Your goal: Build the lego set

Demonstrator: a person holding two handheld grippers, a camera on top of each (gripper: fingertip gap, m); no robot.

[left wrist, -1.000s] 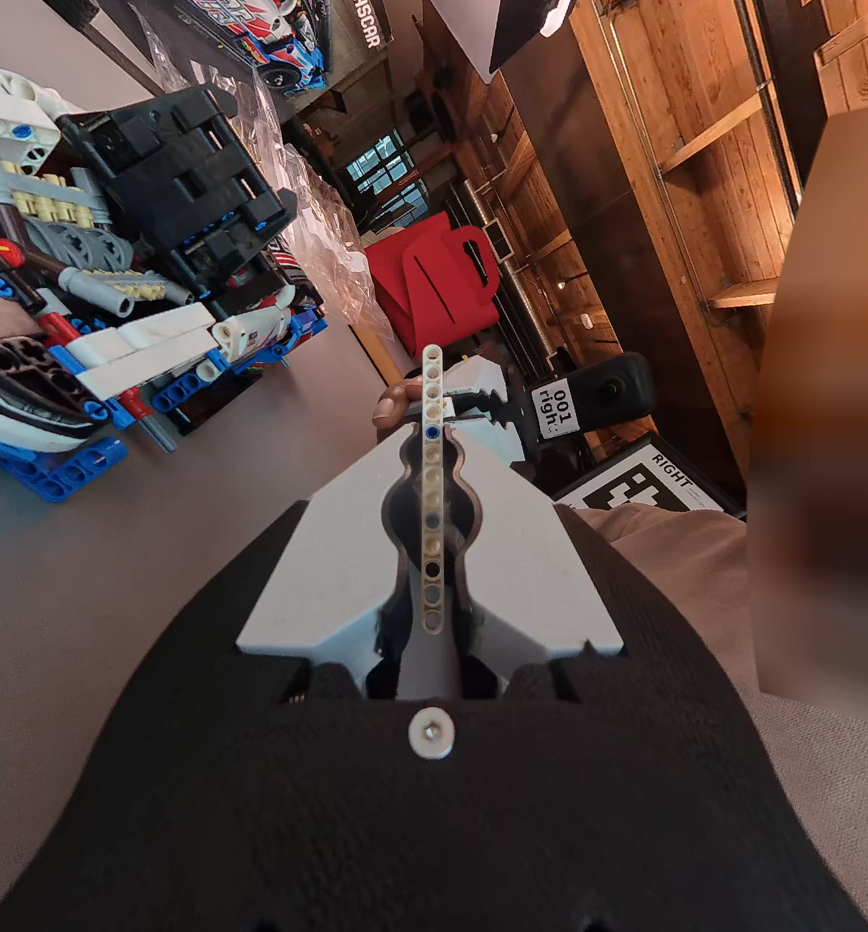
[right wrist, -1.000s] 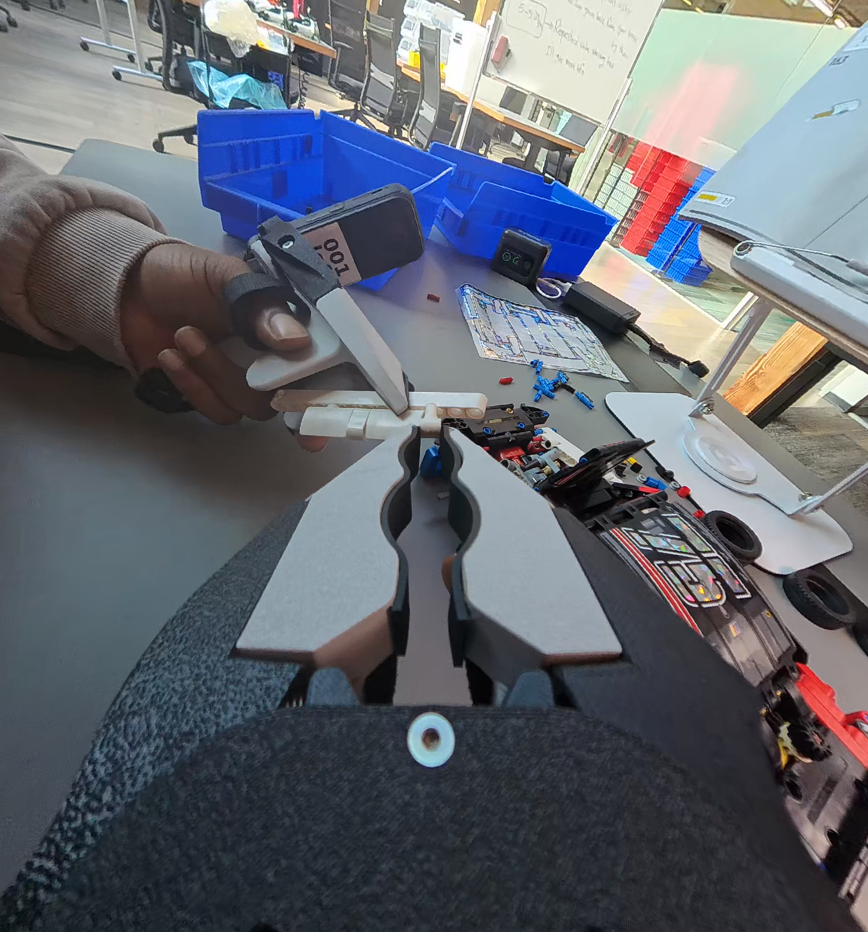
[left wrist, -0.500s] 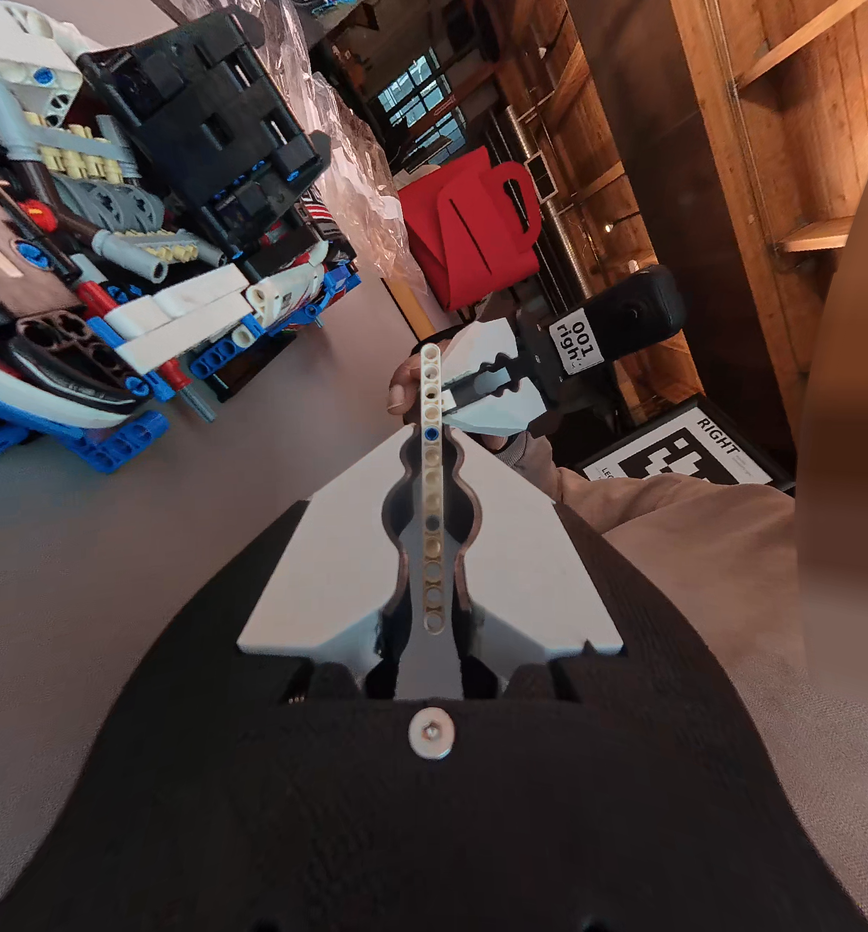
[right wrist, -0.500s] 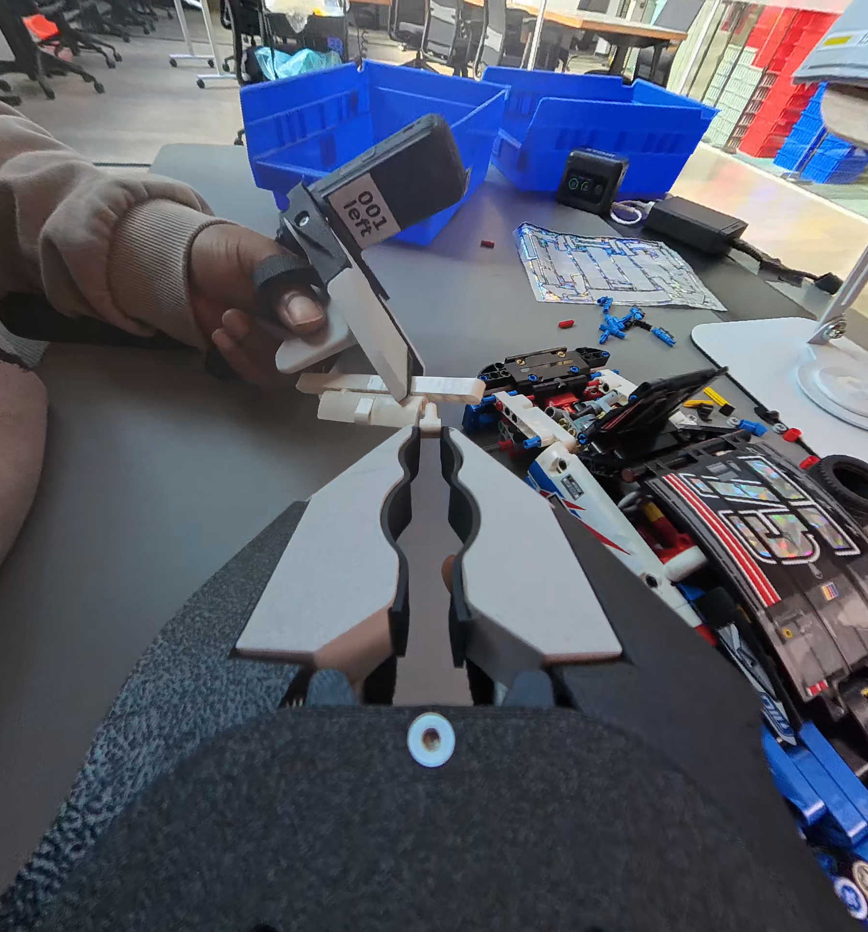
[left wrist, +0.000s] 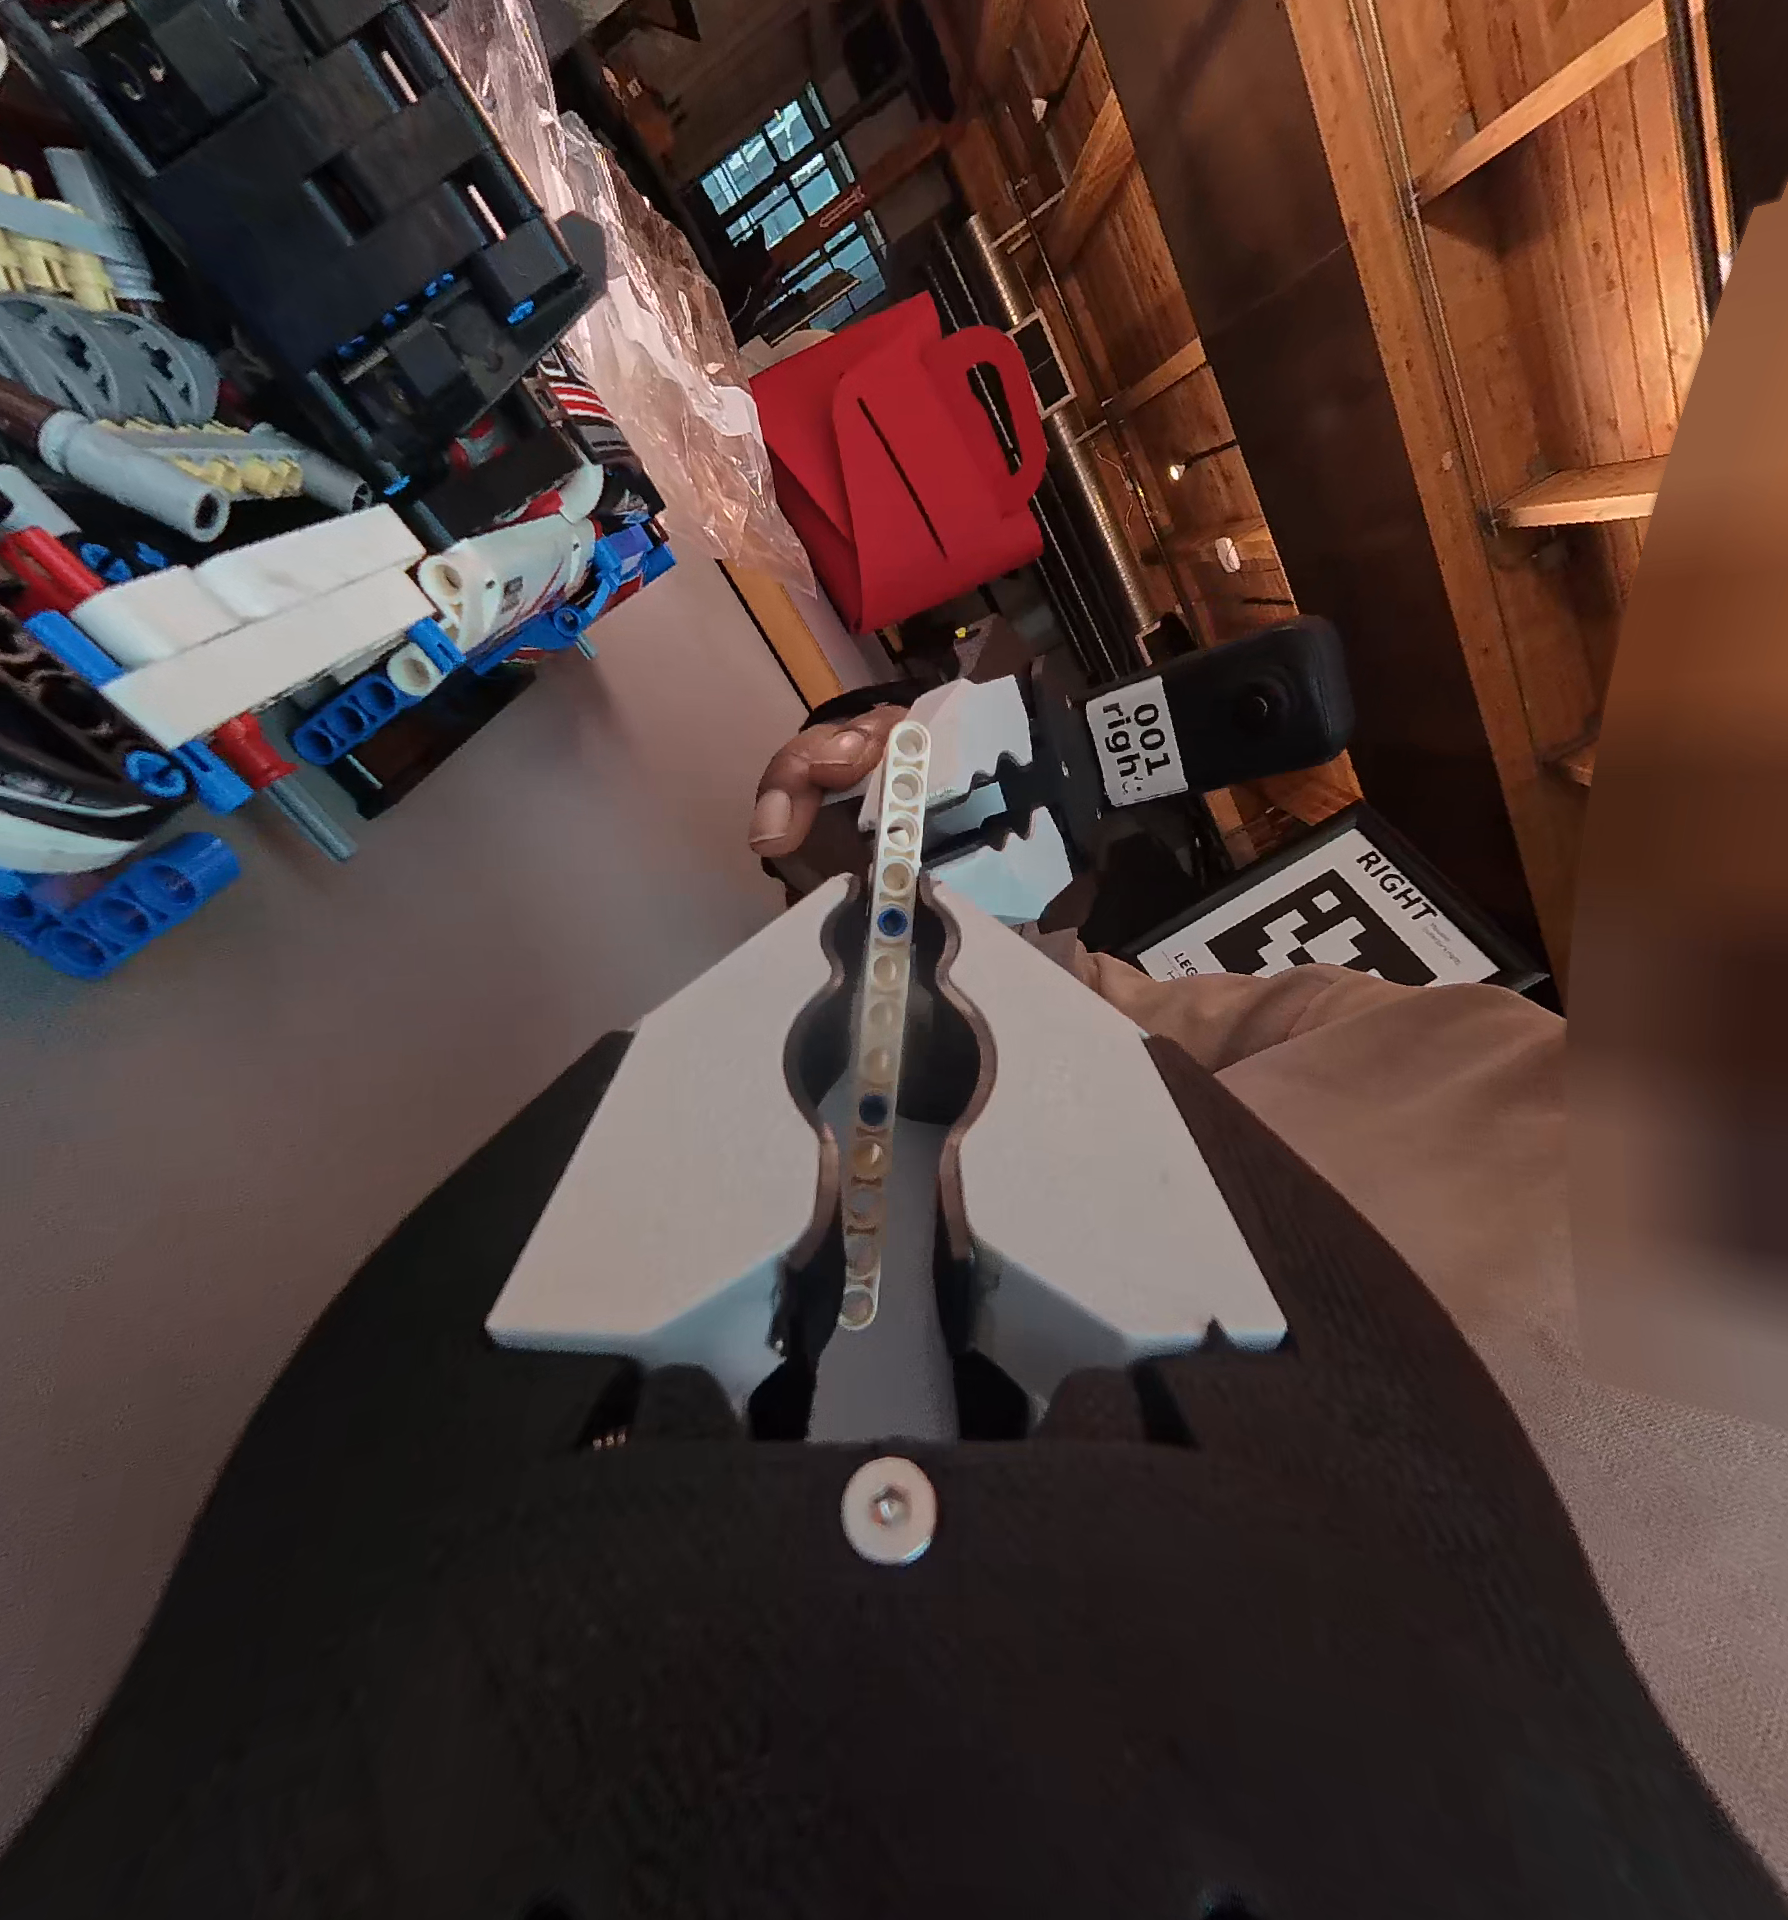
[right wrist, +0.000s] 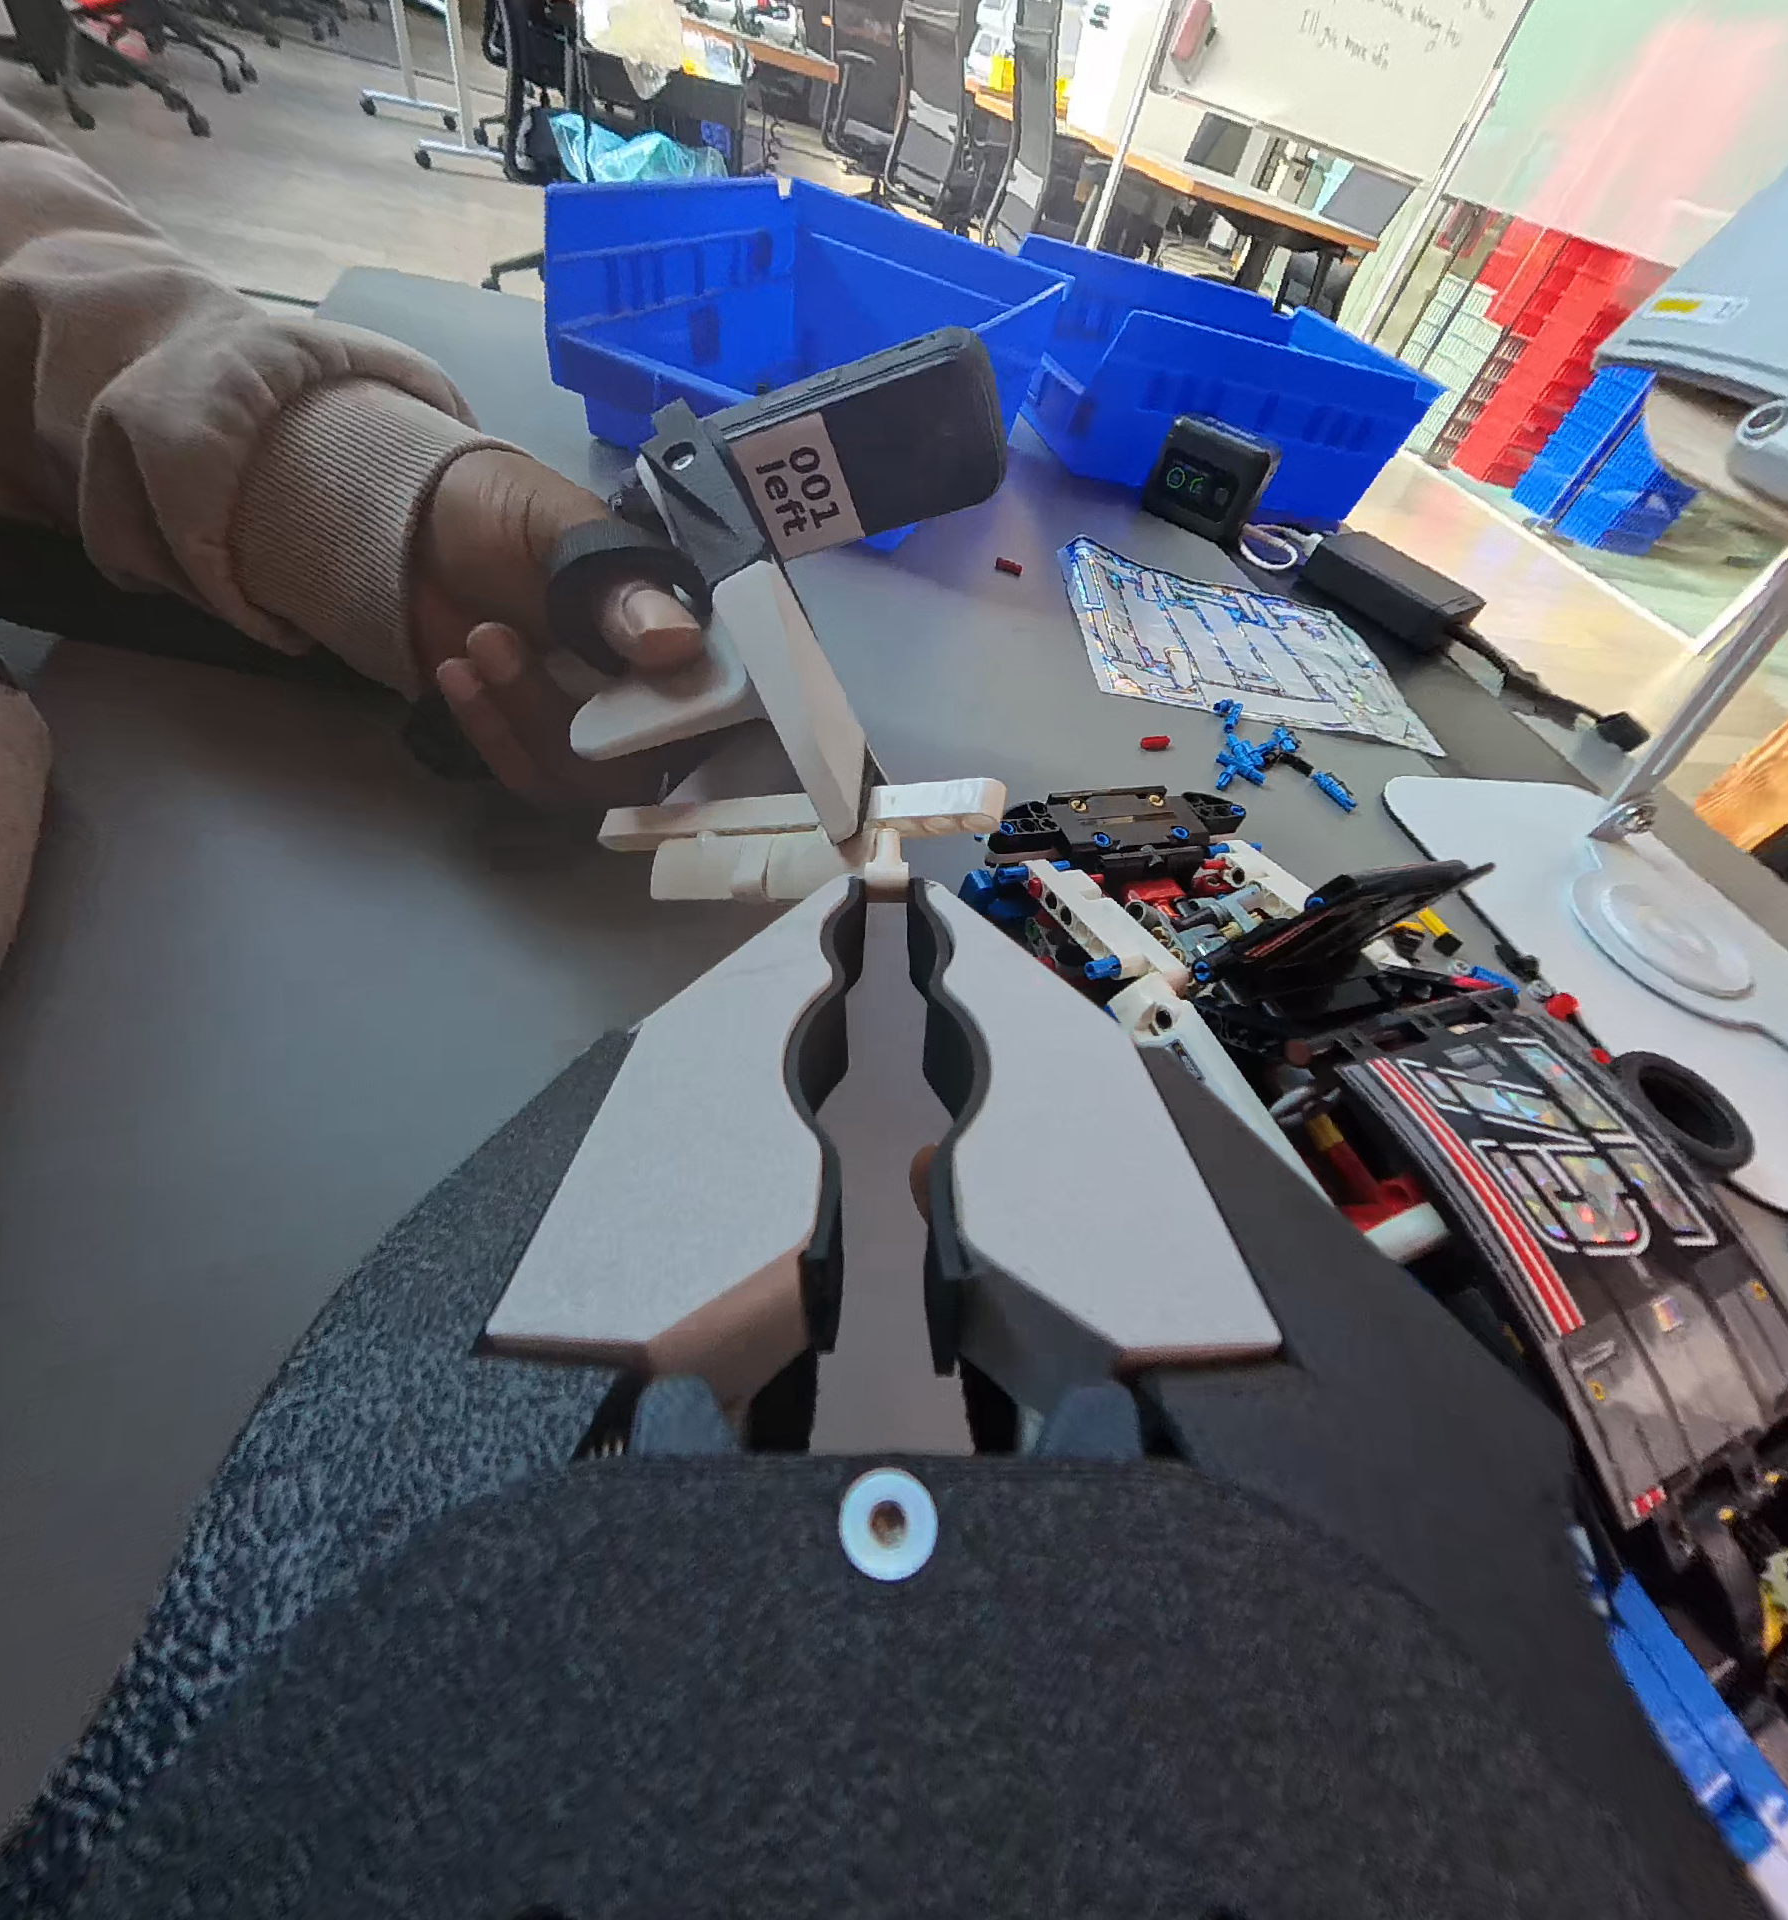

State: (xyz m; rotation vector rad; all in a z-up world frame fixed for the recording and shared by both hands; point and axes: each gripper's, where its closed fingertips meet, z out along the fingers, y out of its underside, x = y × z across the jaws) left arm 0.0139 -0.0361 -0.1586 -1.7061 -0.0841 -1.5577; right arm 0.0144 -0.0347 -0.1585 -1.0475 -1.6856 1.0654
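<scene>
Held the long white beam [left wrist: 882, 1039] clamped in the left gripper [left wrist: 890, 896], above the grey table [left wrist: 350, 1039], near the car model [right wrist: 1492, 1091]. Tilted a little since half a second before, no longer straight along the fingers. Pinched a small white peg [right wrist: 885, 860] at the right gripper [right wrist: 885, 891] tips, touching the beam: probably joining under way. Saw nothing inside the blue bins [right wrist: 796, 301], as far as visible.

White holed beam [left wrist: 885, 1023], slightly tilted, clamped between claw fingers.
</scene>
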